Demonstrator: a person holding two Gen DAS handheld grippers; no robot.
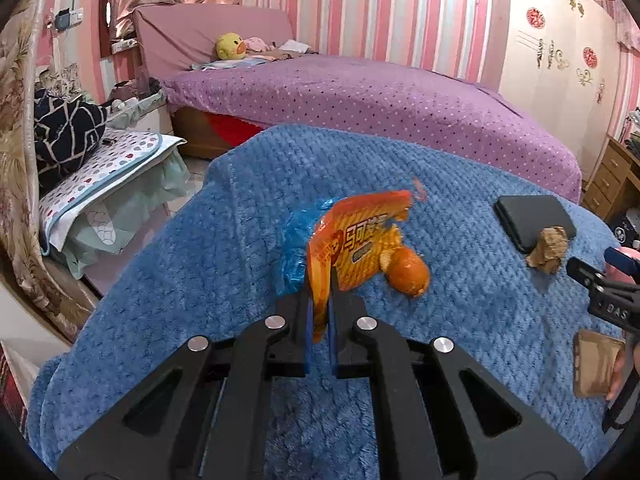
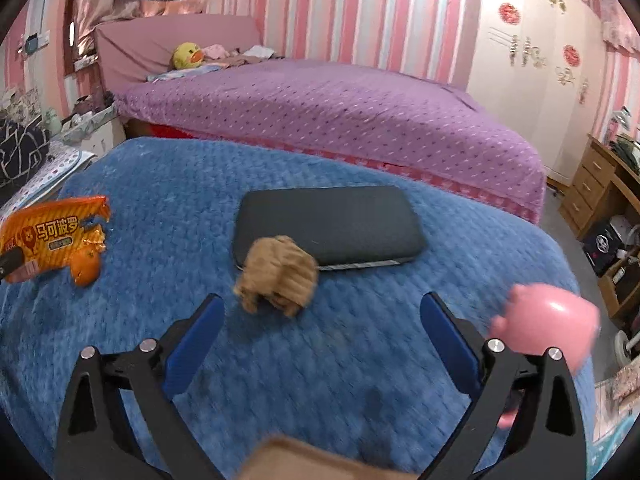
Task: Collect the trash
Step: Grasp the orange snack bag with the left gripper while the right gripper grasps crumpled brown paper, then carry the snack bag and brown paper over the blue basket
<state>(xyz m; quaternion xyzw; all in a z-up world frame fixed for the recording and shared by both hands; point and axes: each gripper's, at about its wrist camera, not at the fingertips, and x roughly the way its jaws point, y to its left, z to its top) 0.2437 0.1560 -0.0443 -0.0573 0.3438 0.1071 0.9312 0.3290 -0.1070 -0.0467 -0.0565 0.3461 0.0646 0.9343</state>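
A blue blanket (image 2: 360, 360) is spread before a purple bed (image 2: 340, 120), with a black case (image 2: 332, 220) lying on it. An orange wrapper (image 1: 352, 248) is pinched in the closed left gripper (image 1: 319, 300) above the blanket, beside an orange peel (image 1: 408, 272). A crumpled brown paper wad (image 2: 280, 272) is seen just ahead of the wide-open, empty right gripper (image 2: 320, 308).

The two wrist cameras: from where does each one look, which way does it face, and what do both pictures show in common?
Left wrist: sits behind the left gripper, facing across the blue blanket toward the purple bed; its fingers pinch the orange snack wrapper; the other gripper shows at right.
Right wrist: sits behind the open right gripper, facing the brown crumpled paper and black case.
Shared: wrapper, orange peel, paper, case, bed, yellow duck plush.
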